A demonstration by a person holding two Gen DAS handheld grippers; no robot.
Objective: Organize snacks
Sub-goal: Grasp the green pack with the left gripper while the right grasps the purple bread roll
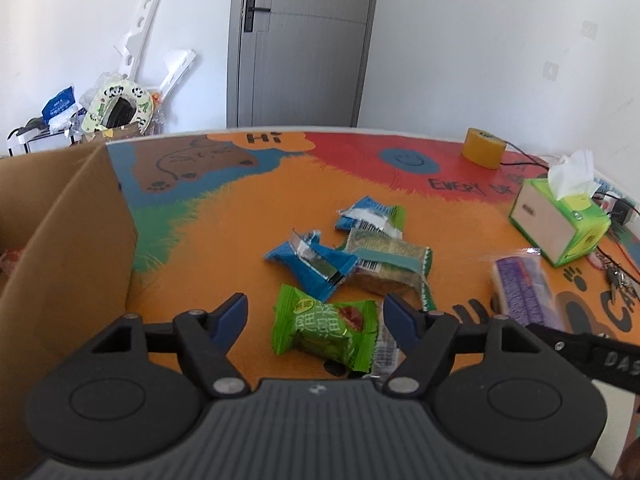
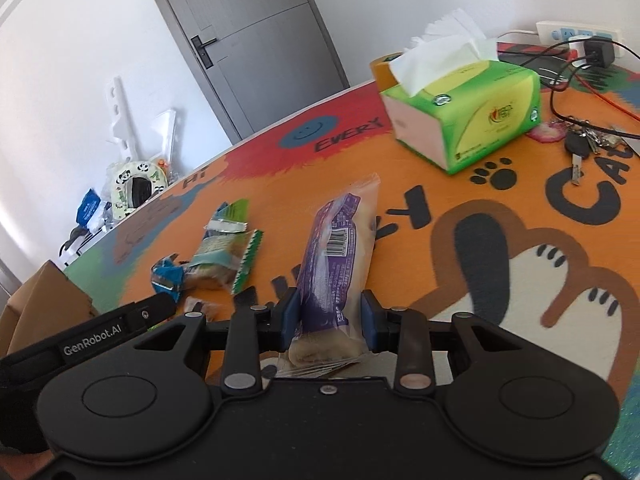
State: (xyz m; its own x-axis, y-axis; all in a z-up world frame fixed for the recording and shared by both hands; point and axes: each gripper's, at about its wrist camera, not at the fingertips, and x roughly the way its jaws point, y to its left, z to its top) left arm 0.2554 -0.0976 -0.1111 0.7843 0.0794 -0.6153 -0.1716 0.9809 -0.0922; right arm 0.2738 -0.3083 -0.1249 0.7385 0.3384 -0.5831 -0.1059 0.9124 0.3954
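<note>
My right gripper (image 2: pixel 329 314) is shut on a long purple snack packet (image 2: pixel 336 256) and holds it above the colourful table; the packet also shows blurred in the left wrist view (image 1: pixel 524 288). My left gripper (image 1: pixel 316 312) is open, its fingers on either side of a green candy packet (image 1: pixel 328 332) that lies on the table. Beyond it lie two blue packets (image 1: pixel 316 264) (image 1: pixel 362 216) and a green-edged biscuit packet (image 1: pixel 390 264). A cardboard box (image 1: pixel 68 240) stands at the left.
A green tissue box (image 2: pixel 464 112) stands at the right. A yellow tape roll (image 1: pixel 482 148) sits at the far edge. Keys (image 2: pixel 588 144), cables and a power strip (image 2: pixel 580 36) lie at the far right. A grey door (image 1: pixel 300 40) is behind.
</note>
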